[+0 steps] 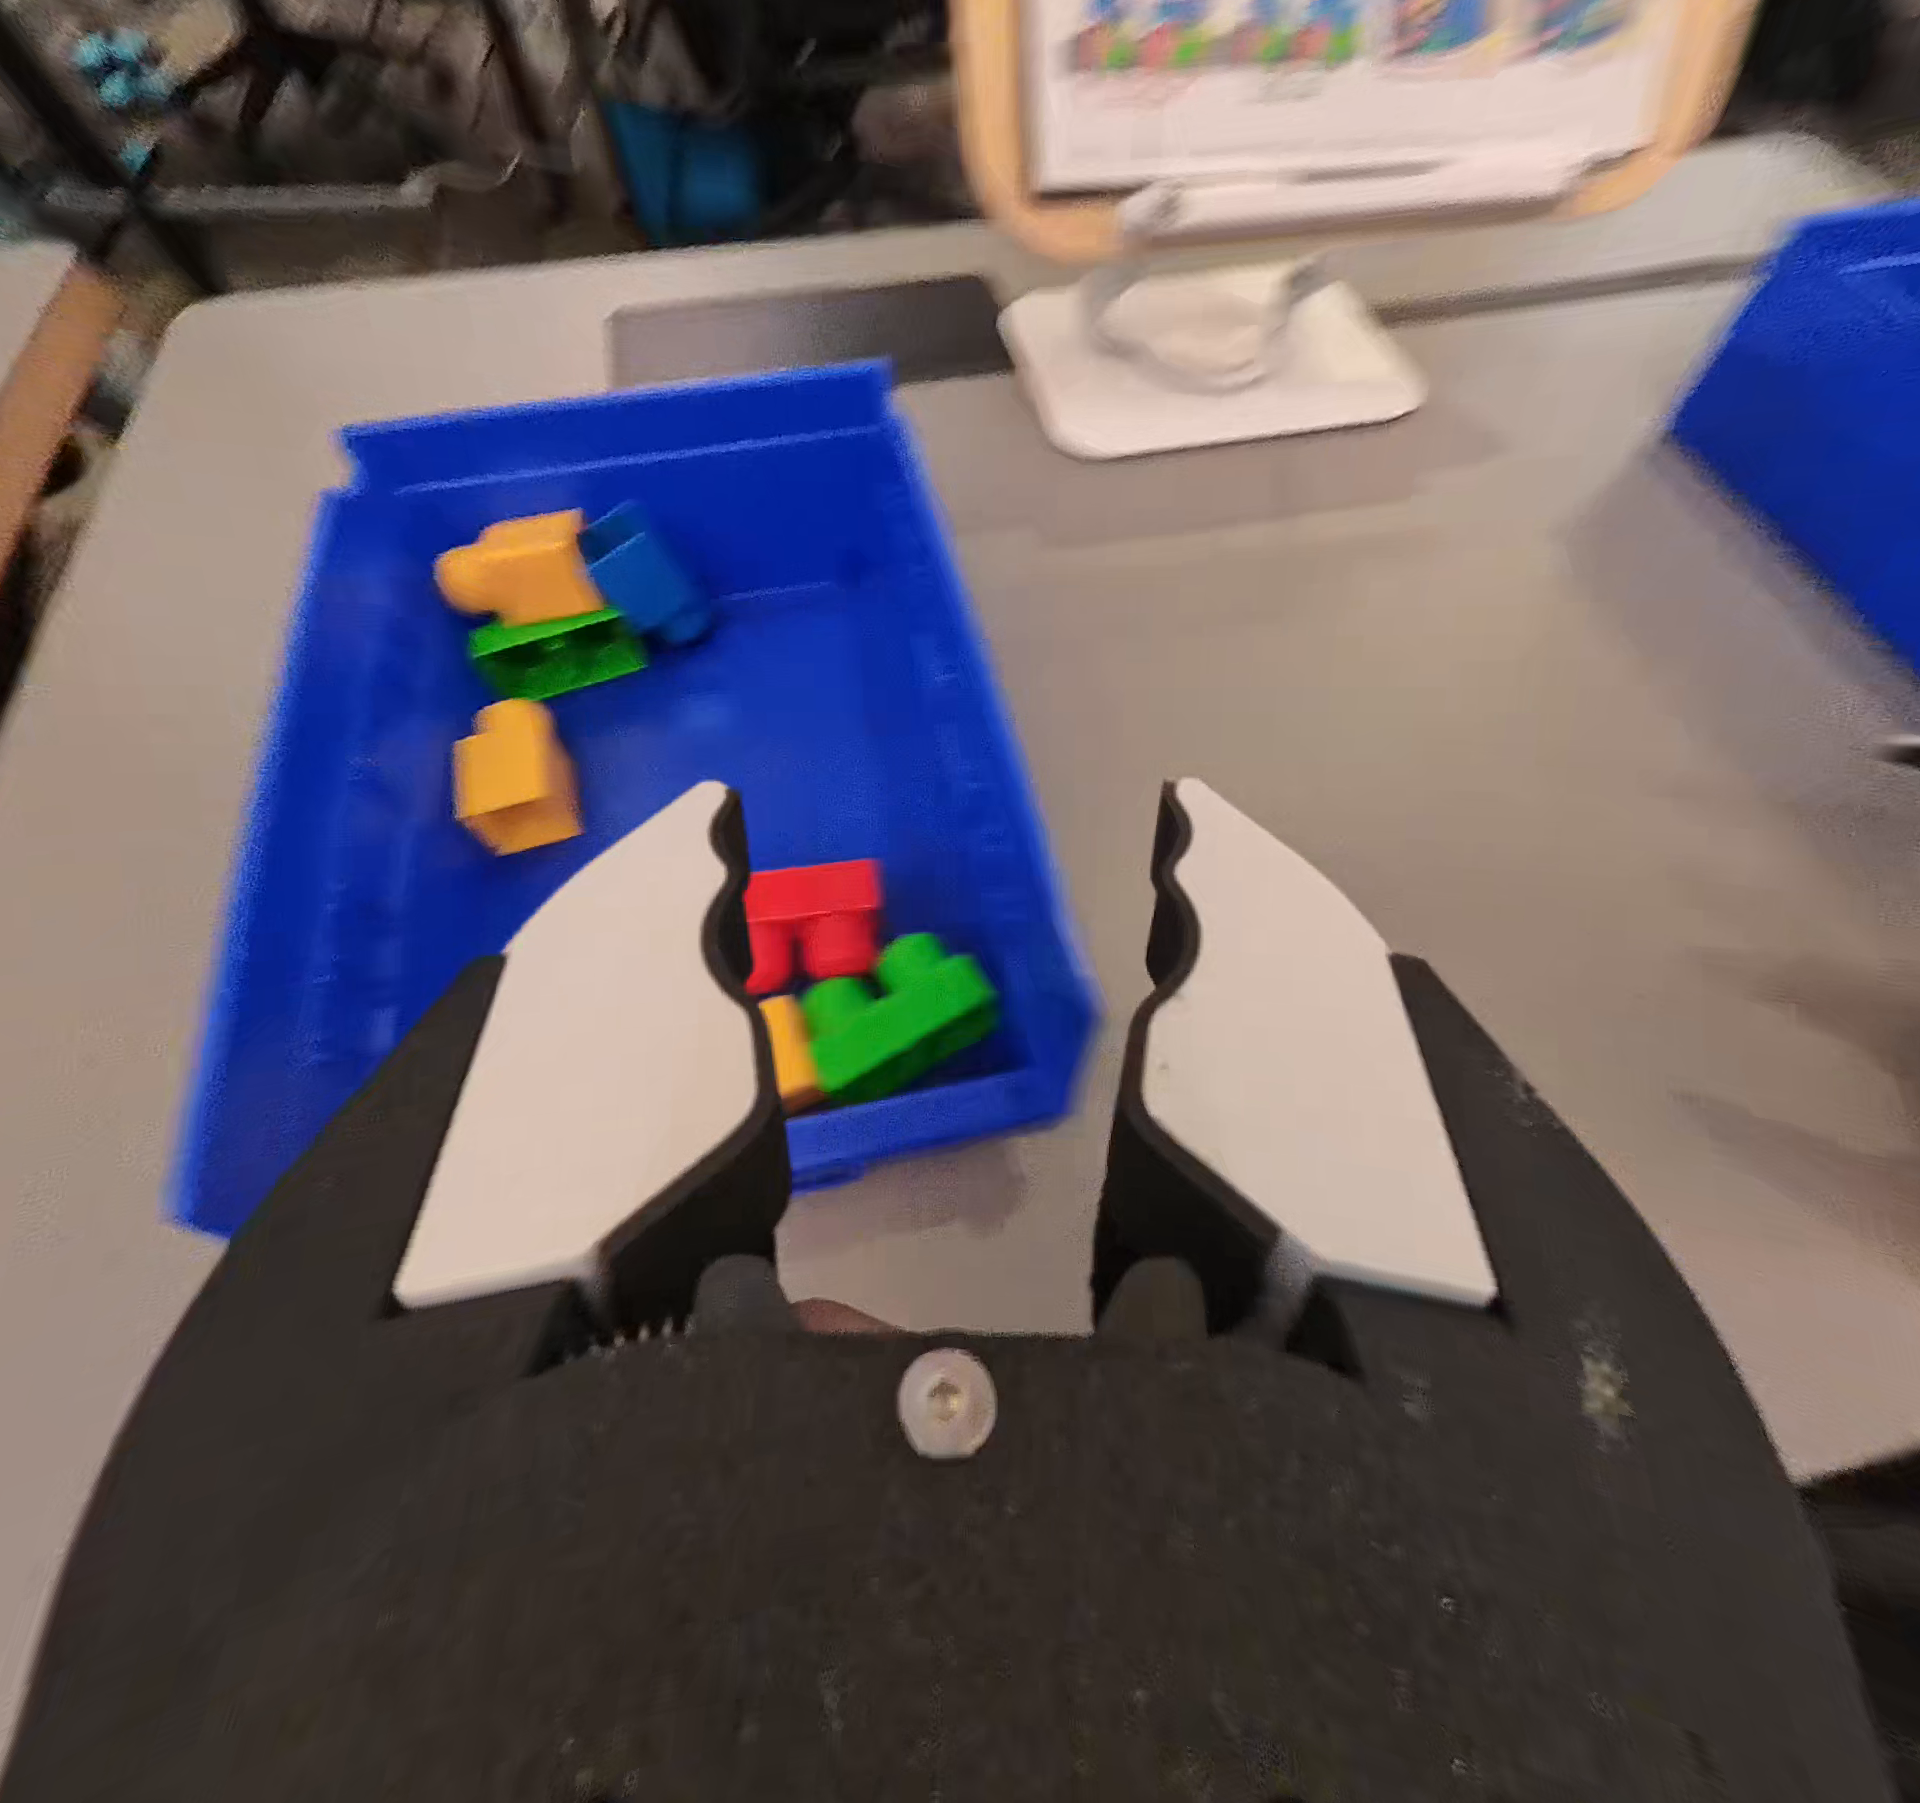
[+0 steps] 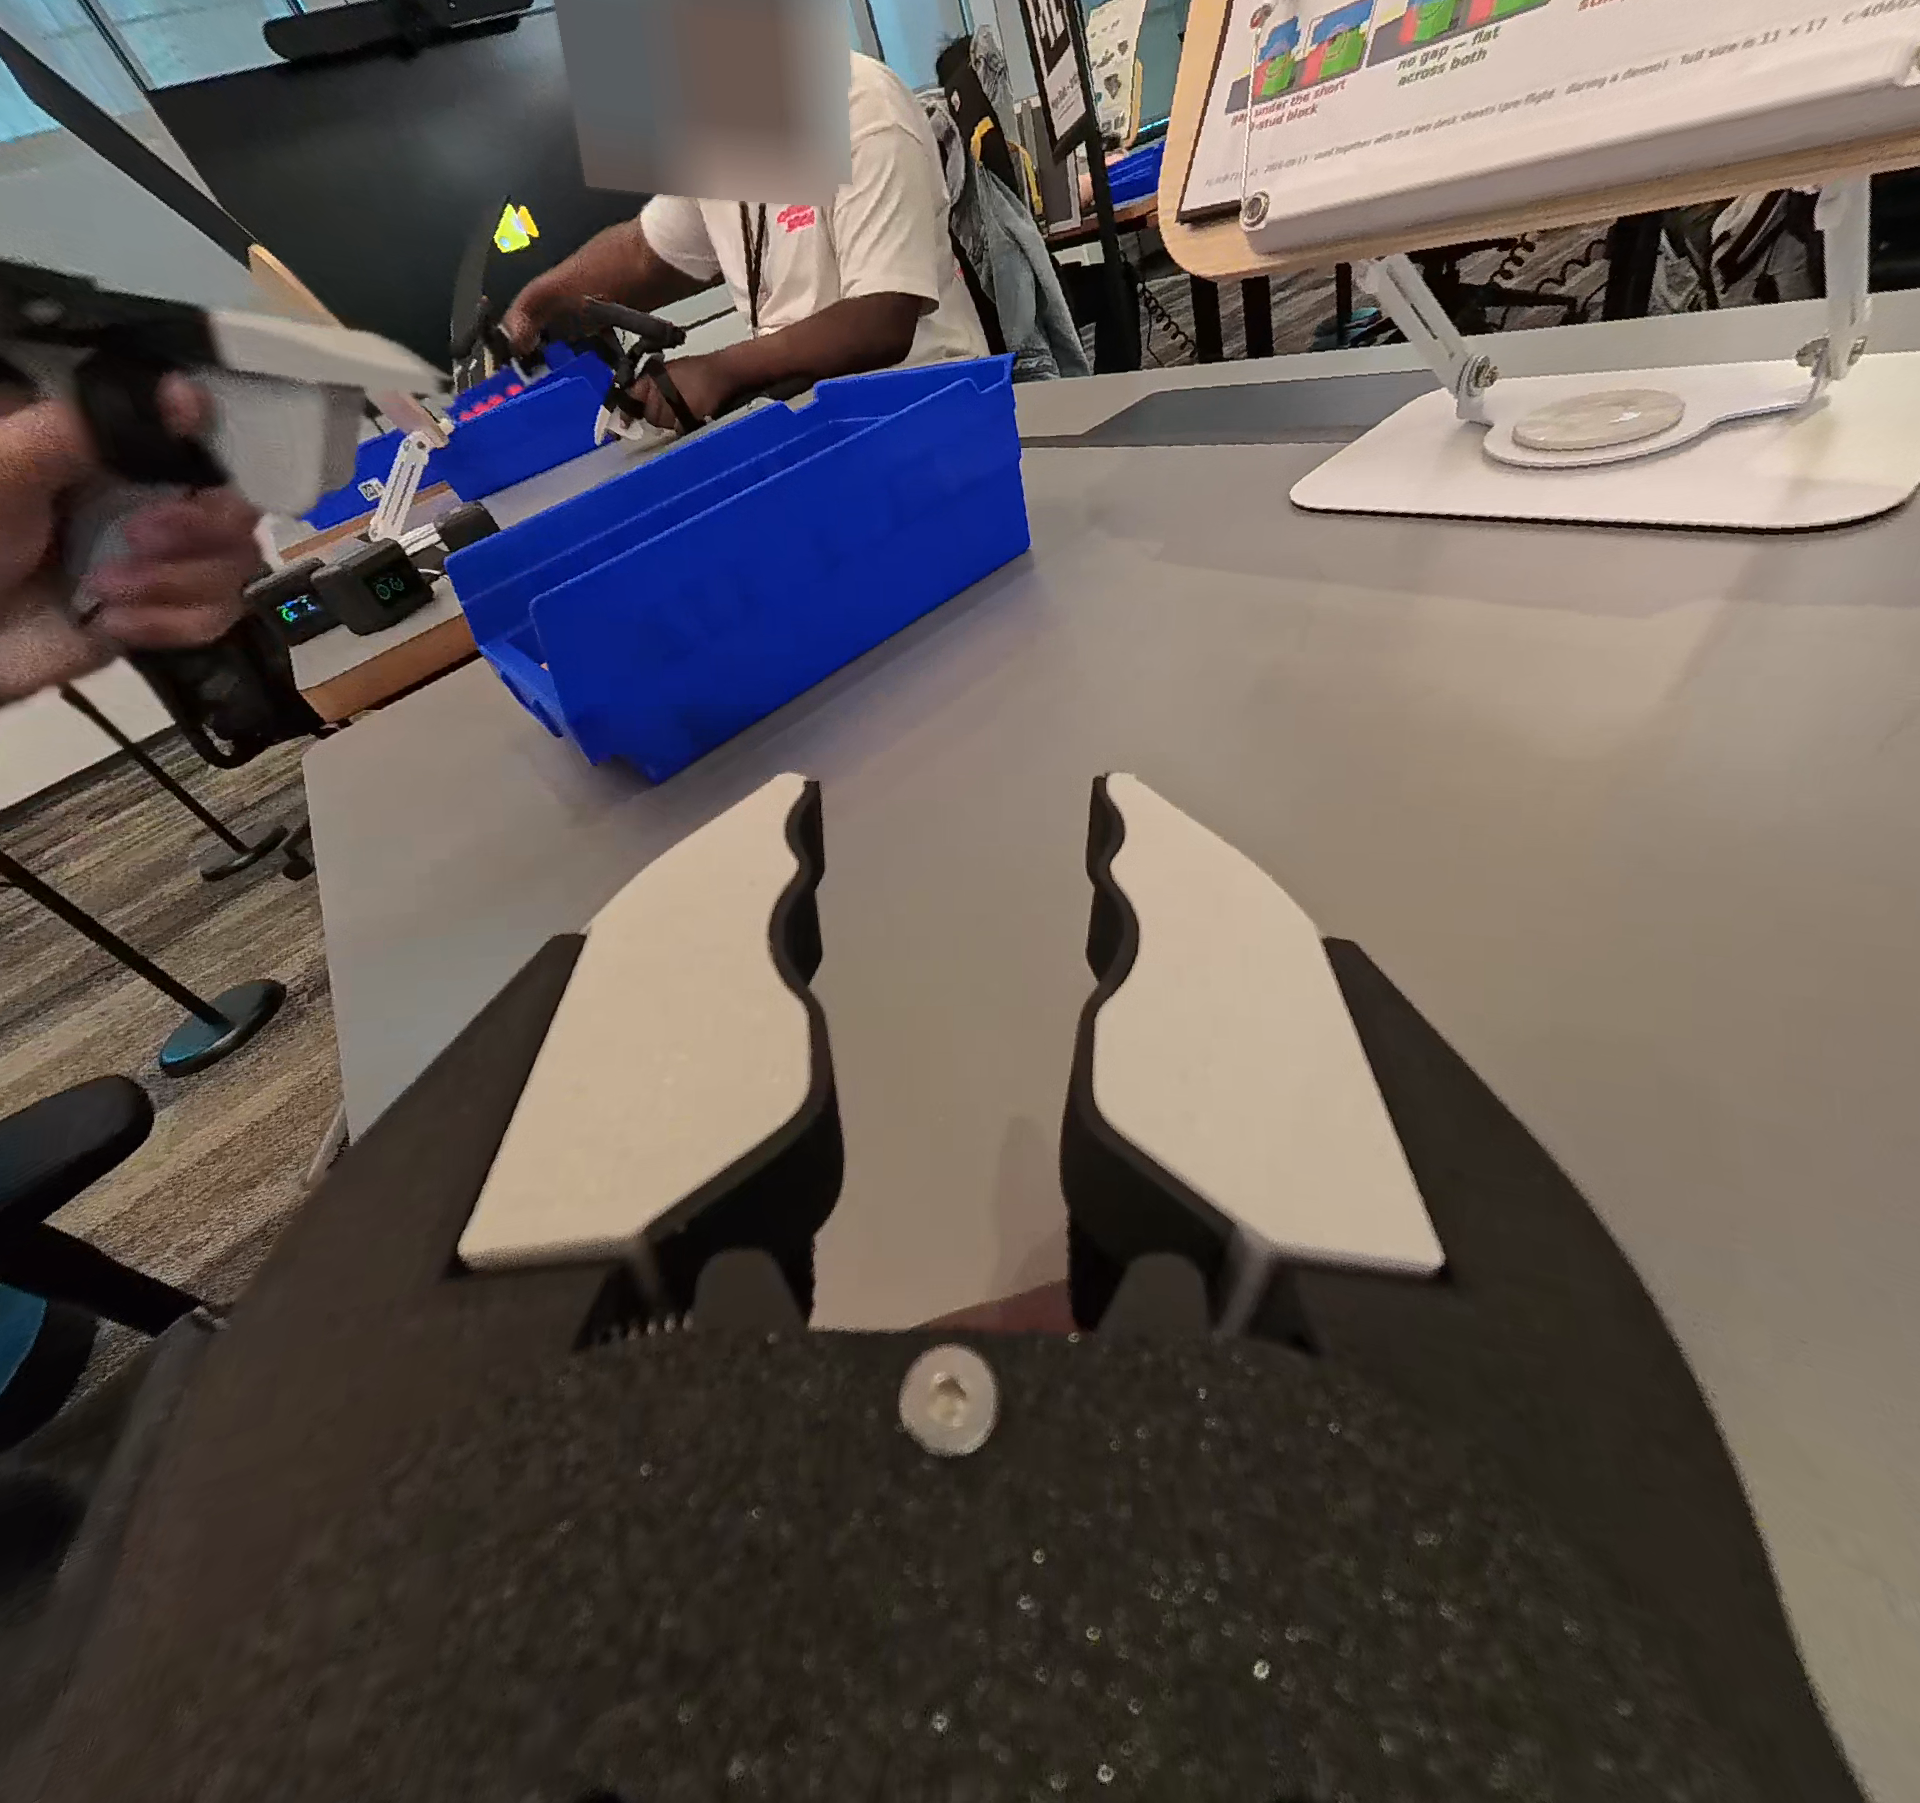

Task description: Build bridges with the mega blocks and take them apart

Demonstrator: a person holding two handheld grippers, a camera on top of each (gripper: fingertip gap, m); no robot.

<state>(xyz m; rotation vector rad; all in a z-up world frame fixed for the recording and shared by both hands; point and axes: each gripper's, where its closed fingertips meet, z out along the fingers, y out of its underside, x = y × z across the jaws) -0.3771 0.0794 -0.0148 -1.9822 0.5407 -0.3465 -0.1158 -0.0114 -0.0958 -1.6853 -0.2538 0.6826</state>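
A blue bin on the grey table holds loose mega blocks: two orange, a blue, a flat green at its far left, and a red, a green and an orange block at its near right. My left gripper is open and empty, held above the bin's near right corner. My right gripper is open and empty over bare table, just right of the same bin. The left gripper shows blurred at the left edge of the right wrist view.
A wood-framed instruction sheet on a white stand stands at the table's back; it also shows in the right wrist view. A second blue bin sits at the right. A person works at a neighbouring table with more blue bins.
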